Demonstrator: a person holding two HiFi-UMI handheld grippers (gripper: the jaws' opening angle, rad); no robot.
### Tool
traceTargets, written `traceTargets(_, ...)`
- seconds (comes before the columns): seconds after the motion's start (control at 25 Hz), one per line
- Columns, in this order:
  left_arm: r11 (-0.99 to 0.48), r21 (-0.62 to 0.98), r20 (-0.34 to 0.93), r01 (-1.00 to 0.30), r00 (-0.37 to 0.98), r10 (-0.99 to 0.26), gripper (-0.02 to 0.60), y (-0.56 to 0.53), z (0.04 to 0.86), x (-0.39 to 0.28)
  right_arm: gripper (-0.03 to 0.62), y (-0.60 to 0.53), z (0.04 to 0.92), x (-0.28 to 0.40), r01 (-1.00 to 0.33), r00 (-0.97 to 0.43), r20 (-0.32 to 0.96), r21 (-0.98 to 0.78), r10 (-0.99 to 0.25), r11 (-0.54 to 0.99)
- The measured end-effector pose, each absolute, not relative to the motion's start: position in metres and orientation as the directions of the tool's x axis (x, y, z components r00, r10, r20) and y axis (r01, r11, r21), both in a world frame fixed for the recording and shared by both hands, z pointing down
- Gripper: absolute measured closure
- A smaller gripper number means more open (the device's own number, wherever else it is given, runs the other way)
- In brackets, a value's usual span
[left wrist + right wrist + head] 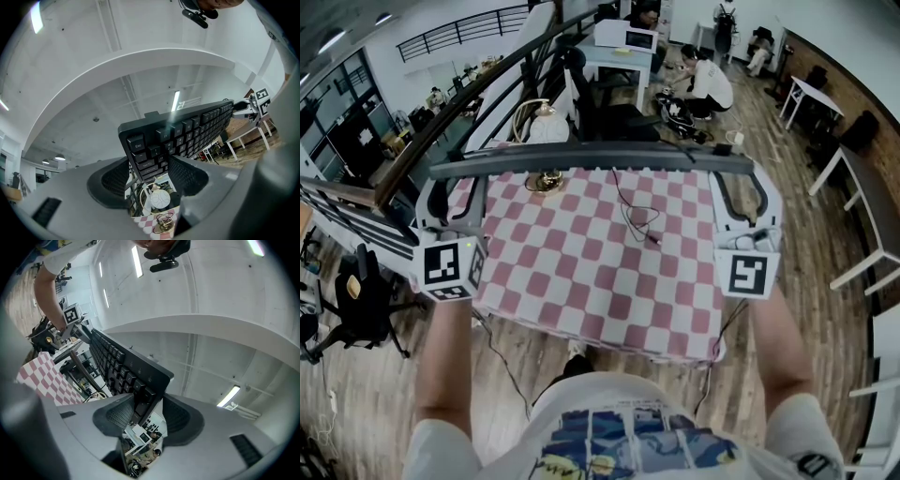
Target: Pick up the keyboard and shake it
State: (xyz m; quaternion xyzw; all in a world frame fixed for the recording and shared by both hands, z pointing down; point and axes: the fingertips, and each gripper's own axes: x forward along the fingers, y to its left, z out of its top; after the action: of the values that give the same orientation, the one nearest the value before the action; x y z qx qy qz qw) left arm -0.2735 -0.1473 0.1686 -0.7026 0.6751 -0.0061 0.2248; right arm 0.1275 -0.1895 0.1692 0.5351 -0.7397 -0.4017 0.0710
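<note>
1. Nearest, low in the head view: the left forearm [450, 361] and the right forearm [783, 347] rise toward mid-frame. Each ends at a white marker cube, the left cube [450, 265] and the right cube [747, 273].
2. The left gripper [150, 171], in its own view, is clamped on the Esc-corner end of the keyboard [187, 131]. Its dark ribbed pads bear on both faces of the board.
3. The right gripper [140, 414], in its own view, is closed on the opposite short end. One pad sits on the key side and one on the back.
4. The keyboard [591, 157] is clear of the table, held in the air. In the head view it shows edge-on as a dark bar across the upper middle.
5. Its long axis runs left to right in the frame, claw to claw, so neither hand is nearer. My guess is that a shake needs both ends moving together, or the board twists in one grip.
6. It is a matte black slab of hard plastic, thin and stiff, with rows of squarish sculpted keycaps.
7. Further down lies a pink-and-white checked cloth [581, 272], soft and draped over the table's front edge. A thin dark cable [636, 221] loops at its centre. A small brassy object [546, 181] sits at its upper left.
8. Farthest, at the top of the frame: a wood-plank floor [787, 234], desks, and a crouching person [705, 80].
</note>
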Motion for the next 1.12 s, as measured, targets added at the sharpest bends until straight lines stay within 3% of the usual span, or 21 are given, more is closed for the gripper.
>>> traceTargets(1.12, 0.018, -0.326, -0.306, -0.945, 0.088, -0.948, 0.327, -0.1400, 0.1637, -0.2687, 0.407, -0.1821, 0.1661, 0.1337, -0.726, -0.407, -0.328, 0.683, -0.852, 0.085)
